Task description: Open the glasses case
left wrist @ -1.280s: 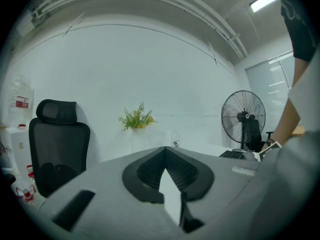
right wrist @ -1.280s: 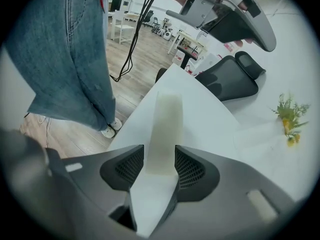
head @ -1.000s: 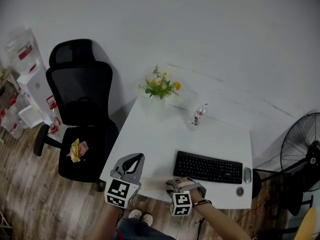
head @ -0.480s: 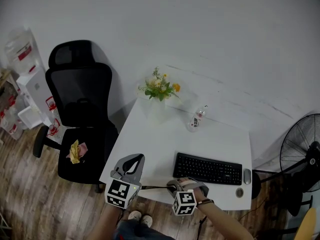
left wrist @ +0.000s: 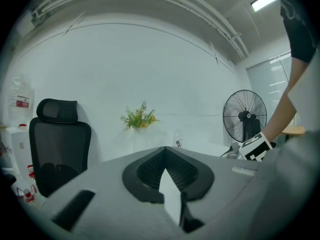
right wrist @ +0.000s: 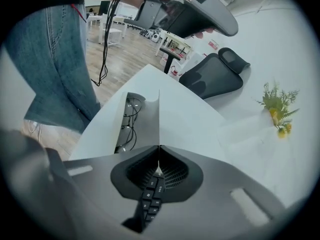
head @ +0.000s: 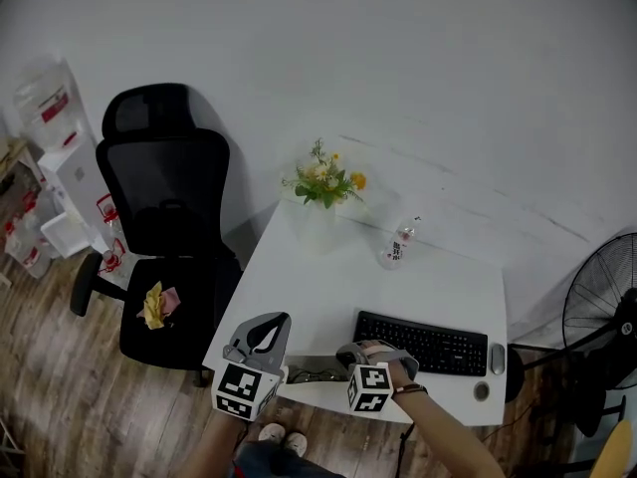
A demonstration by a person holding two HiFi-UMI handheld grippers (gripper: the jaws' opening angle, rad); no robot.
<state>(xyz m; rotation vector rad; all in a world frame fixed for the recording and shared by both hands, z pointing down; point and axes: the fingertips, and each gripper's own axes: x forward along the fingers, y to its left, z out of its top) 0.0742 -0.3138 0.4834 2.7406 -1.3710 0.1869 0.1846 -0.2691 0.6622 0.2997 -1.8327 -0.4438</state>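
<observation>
A white glasses case (head: 315,370) lies at the desk's near edge, between my two grippers. Its lid stands lifted, and dark-framed glasses (right wrist: 126,125) show inside. My right gripper (head: 347,358) is at the case's right end. Its jaws are closing, and in the right gripper view the thin lid edge (right wrist: 159,119) runs straight into the right gripper (right wrist: 159,156). My left gripper (head: 276,320) hovers left of the case, pointing almost level across the desk. In its own view the left gripper (left wrist: 165,151) is shut with nothing between its jaws.
A black keyboard (head: 428,345) and a mouse (head: 495,358) lie right of the case on the white desk (head: 328,287). A bottle (head: 395,245) and a vase of flowers (head: 323,182) stand at the back. A black office chair (head: 164,217) is left, a fan (head: 602,307) right.
The right gripper's jaws came together on the case lid and drew it up and to the right. The case now lies open with the glasses showing. The left gripper kept still.
</observation>
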